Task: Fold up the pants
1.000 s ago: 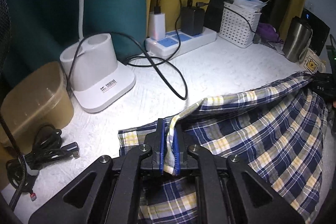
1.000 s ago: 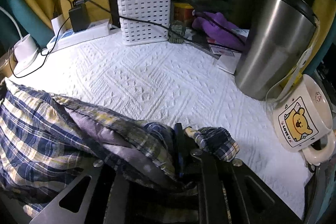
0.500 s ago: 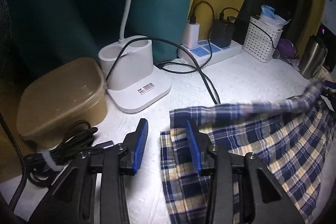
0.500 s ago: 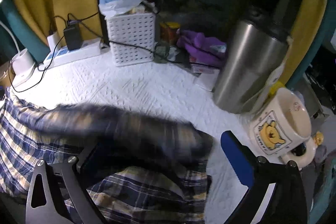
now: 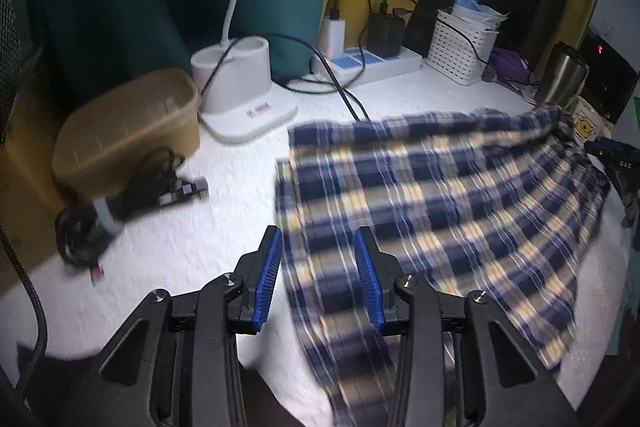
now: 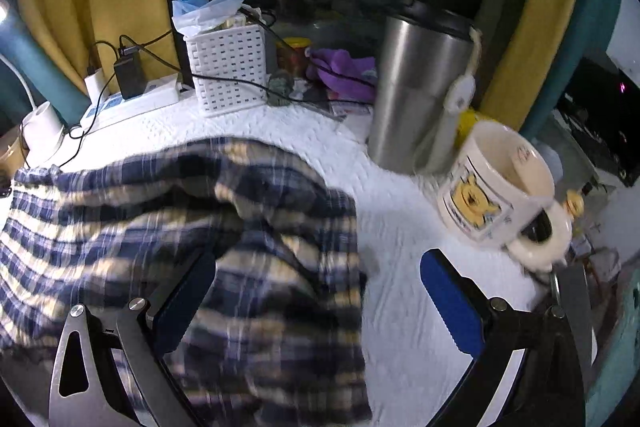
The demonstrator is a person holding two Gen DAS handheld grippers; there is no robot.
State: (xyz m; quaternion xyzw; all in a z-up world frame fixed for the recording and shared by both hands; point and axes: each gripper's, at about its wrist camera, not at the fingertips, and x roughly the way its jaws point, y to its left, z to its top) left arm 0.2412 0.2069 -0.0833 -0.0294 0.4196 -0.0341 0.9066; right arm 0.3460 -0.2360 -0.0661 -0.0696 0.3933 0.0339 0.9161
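The blue, yellow and white plaid pants (image 5: 440, 207) lie folded on the white textured cover, blurred by motion. My left gripper (image 5: 320, 279) hovers over their left edge with its blue pads (image 5: 270, 279) apart. The cloth shows between them but is not gripped. In the right wrist view the pants (image 6: 160, 227) fill the left half, with a loose fold at their right end. My right gripper (image 6: 320, 303) stands wide open above that end, pressing on nothing. Its left finger (image 6: 188, 299) is over the cloth and its right finger is over bare cover.
At the back left stand a white lamp base (image 5: 244, 87), a tan lidded container (image 5: 128, 131) and a black cable bundle (image 5: 120, 203). A power strip (image 5: 368, 61), a white basket (image 6: 228, 71), a steel tumbler (image 6: 420, 95) and a bear mug (image 6: 492, 187) line the back and right.
Both grippers were shut on the pants' folded edge and have let go and opened. Both have drawn back from the table's far side, and the cloth has dropped flat.
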